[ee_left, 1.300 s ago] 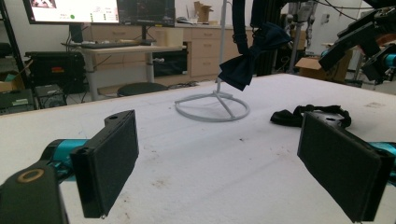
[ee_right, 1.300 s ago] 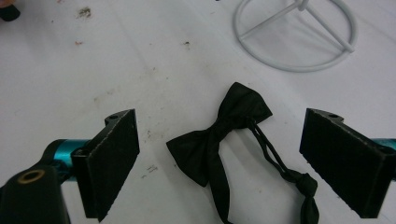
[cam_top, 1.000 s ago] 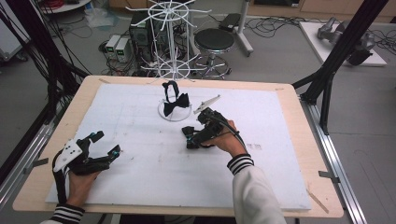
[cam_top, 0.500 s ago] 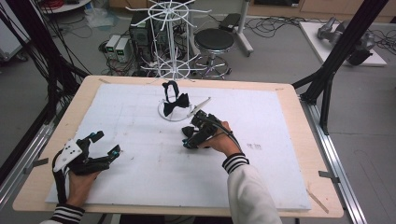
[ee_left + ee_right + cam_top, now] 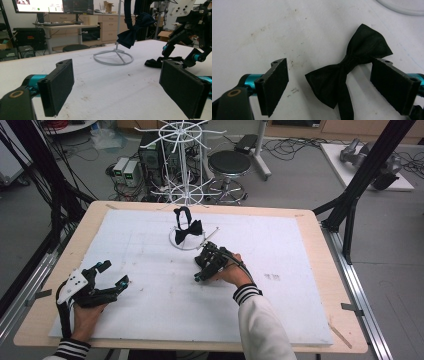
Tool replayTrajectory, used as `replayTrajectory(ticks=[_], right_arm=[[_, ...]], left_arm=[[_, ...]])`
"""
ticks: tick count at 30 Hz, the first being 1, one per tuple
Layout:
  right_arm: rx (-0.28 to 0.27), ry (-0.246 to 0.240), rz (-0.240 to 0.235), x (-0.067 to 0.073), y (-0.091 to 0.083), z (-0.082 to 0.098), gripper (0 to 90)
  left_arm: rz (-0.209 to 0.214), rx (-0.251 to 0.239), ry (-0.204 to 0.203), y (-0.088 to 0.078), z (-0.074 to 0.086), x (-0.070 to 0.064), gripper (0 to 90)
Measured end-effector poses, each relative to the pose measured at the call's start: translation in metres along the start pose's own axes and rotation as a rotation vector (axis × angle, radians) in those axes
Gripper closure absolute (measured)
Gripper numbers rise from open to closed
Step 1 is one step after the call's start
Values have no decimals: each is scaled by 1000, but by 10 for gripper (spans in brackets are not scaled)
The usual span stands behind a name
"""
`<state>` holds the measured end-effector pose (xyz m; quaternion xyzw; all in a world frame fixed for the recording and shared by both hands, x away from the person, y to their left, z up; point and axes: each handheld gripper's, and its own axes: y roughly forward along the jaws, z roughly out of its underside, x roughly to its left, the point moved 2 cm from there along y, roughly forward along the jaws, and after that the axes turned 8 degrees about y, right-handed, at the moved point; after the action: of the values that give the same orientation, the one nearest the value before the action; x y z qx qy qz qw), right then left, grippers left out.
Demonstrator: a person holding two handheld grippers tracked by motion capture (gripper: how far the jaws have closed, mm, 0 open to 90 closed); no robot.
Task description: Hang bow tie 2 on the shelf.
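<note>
Since the earlier high view, nothing has shifted at the left, where the left gripper [image 5: 111,274] rests on the white board [image 5: 300,310] with jaws wide apart and empty. Toward the middle, the right gripper [image 5: 199,272] has dropped over the loose bow tie [image 5: 347,72] lying flat in front of the wire stand [image 5: 186,239], where another bow tie [image 5: 188,231] hangs. Its jaws have just been closing slightly but remain apart, straddling the tie without pinching it, so a pickup looks imminent.
</note>
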<state>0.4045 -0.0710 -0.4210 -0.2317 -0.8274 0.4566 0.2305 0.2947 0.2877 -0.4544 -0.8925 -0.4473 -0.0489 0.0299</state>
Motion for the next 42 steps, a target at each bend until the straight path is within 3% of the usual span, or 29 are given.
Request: replayTrajectory(ticks=[11, 16, 22, 35, 42], right_arm=[[30, 59, 12, -2, 8, 0, 207], [20, 106, 29, -4, 11, -1, 239], [23, 113, 39, -6, 13, -2, 276], [24, 208, 77, -13, 16, -2, 400], [7, 223, 68, -15, 16, -2, 331]], left_arm=[[0, -1, -1, 0, 0, 0, 129], [1, -1, -1, 0, 0, 0, 129], [0, -2, -1, 0, 0, 0, 129], [1, -2, -1, 0, 0, 0, 129], [1, -2, -1, 0, 0, 0, 129]])
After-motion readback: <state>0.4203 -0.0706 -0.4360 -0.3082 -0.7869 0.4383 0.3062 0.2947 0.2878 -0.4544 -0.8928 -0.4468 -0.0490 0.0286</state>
